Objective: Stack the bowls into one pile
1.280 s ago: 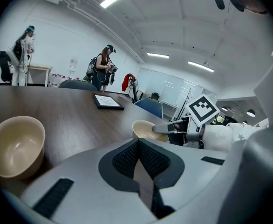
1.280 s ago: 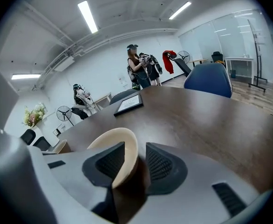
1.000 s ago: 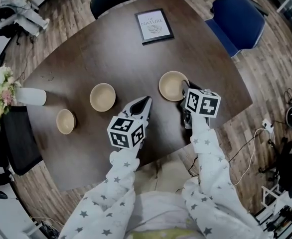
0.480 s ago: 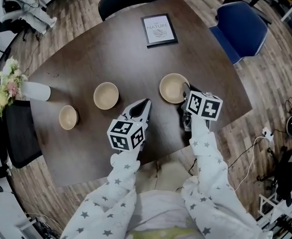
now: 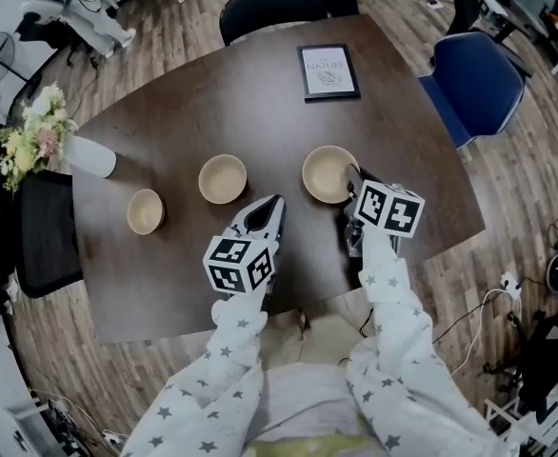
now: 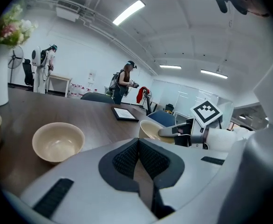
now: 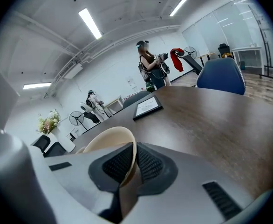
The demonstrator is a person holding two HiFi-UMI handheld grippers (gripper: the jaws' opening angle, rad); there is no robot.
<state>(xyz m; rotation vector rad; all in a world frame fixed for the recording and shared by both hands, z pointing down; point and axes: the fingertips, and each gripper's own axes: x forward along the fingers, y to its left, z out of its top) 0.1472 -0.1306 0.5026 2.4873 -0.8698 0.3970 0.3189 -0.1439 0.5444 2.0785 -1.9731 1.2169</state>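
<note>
Having just closed, right gripper fingers pinch the bowl rim; left gripper fingers shut

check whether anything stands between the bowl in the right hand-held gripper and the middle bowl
Nothing visible does: only bare table lies between the gripped bowl and the middle bowl. The left hand-held gripper sits nearer the person, beside that path.

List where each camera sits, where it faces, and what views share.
Head view: above, looking steeply down at the table; shows both sleeves, left gripper, right gripper.
Left gripper view: rides the left gripper, facing across the table; own shut jaws show.
Right gripper view: rides the right gripper, facing the framed picture; jaws clamp the large bowl.
Shared: all see that bowl.
</note>
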